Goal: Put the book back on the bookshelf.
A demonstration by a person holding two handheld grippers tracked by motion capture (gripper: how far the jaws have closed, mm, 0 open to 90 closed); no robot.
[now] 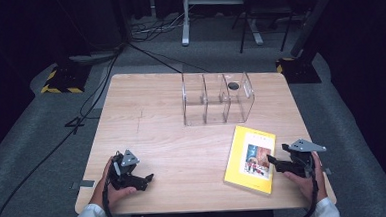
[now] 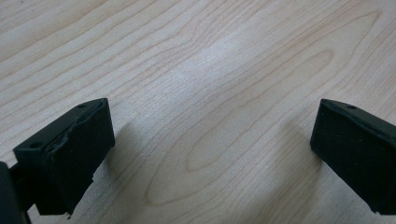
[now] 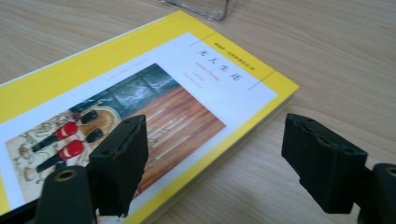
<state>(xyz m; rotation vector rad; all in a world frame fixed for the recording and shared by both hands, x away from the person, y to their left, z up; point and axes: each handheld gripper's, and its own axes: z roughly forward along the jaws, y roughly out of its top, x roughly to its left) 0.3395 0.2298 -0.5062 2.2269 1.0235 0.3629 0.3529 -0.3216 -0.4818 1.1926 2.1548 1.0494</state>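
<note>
High view puts the book (image 1: 250, 159) flat on the worktop (image 1: 172, 139), cover up, near my front right corner and just in front of the clear rack (image 1: 217, 98). Its yellow cover carries a white panel with a picture. Nothing holds it yet; it lies with its whole back on the wood.

My right gripper (image 1: 275, 162) sits at the book's right edge, and in the right gripper view its jaws are spread with one jaw over the cover and the other out over bare wood, so the book's long edge (image 3: 243, 135) runs between them. The pads press on nothing. I judge this as the approach to a pick-up: the grip itself is not yet made.

My left gripper (image 1: 147, 180) rests well apart, at the front left of the worktop, jaws spread wide over plain wood grain with nothing between them.

The rack stands behind the book, its slots empty apart from a small dark round thing (image 1: 233, 86) at the right end. If the book is meant for a slot, then lifting, turning upright and sliding in all remain.
</note>
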